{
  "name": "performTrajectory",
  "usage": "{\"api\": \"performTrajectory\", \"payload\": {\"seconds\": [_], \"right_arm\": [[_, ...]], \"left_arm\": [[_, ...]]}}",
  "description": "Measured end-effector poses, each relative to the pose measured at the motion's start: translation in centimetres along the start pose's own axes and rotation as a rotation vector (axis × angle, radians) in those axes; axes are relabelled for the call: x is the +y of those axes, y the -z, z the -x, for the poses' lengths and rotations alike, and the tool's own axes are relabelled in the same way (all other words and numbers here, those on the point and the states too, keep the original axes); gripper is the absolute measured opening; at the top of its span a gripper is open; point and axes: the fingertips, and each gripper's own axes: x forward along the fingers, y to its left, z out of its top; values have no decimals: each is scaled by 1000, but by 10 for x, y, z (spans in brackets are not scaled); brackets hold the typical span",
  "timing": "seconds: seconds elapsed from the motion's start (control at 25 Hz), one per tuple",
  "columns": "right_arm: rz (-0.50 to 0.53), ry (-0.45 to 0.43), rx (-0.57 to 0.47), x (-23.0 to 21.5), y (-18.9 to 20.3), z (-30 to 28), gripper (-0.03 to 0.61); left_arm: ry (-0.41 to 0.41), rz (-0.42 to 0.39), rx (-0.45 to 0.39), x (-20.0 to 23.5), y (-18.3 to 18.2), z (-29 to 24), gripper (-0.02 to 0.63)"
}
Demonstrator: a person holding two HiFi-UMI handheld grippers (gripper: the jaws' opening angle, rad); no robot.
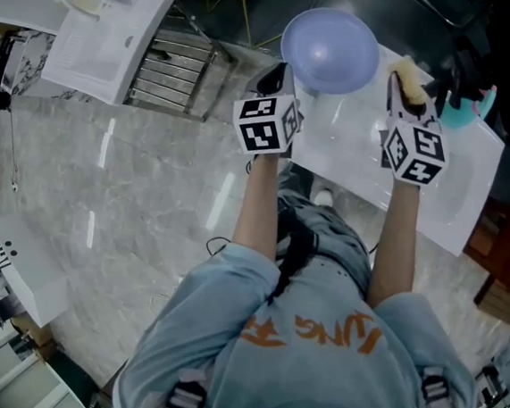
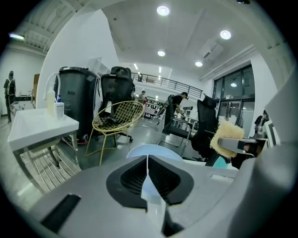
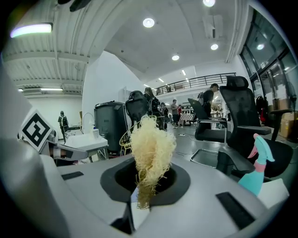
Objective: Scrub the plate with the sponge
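Note:
A pale blue plate [image 1: 330, 49] hangs over the far edge of the white tabletop [image 1: 445, 190]. My left gripper [image 1: 279, 77] is shut on its near left rim. In the left gripper view the plate [image 2: 145, 149] runs thin-edged between the closed jaws of the left gripper [image 2: 148, 179]. A yellow fibrous sponge [image 1: 410, 82] sticks out of my right gripper [image 1: 402, 94], which is shut on it to the right of the plate. The right gripper view has the sponge [image 3: 151, 146] standing upright from the right gripper [image 3: 145, 186]. The sponge [image 2: 226, 137] also shows at the right of the left gripper view.
A teal spray bottle [image 1: 478, 105] stands at the table's far right, also seen as the bottle [image 3: 257, 175]. To the left is a white stand [image 1: 110, 32] with a soap bottle and a slatted rack [image 1: 173, 74]. A yellow wire chair [image 2: 116, 122] and black office chairs [image 3: 233, 116] lie beyond.

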Motion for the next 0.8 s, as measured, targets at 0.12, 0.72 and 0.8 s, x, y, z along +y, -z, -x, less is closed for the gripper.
{"api": "performTrajectory", "payload": {"seconds": [0.12, 0.72, 0.8], "right_arm": [[-7, 6, 15, 0, 4, -16, 32], [-27, 39, 109, -2, 32, -69, 32], [-25, 46, 120, -3, 35, -75, 32]], "left_arm": [[6, -3, 31, 8, 5, -15, 3], [14, 41, 176, 54, 39, -79, 75], [16, 55, 192, 60, 43, -87, 88]]}}
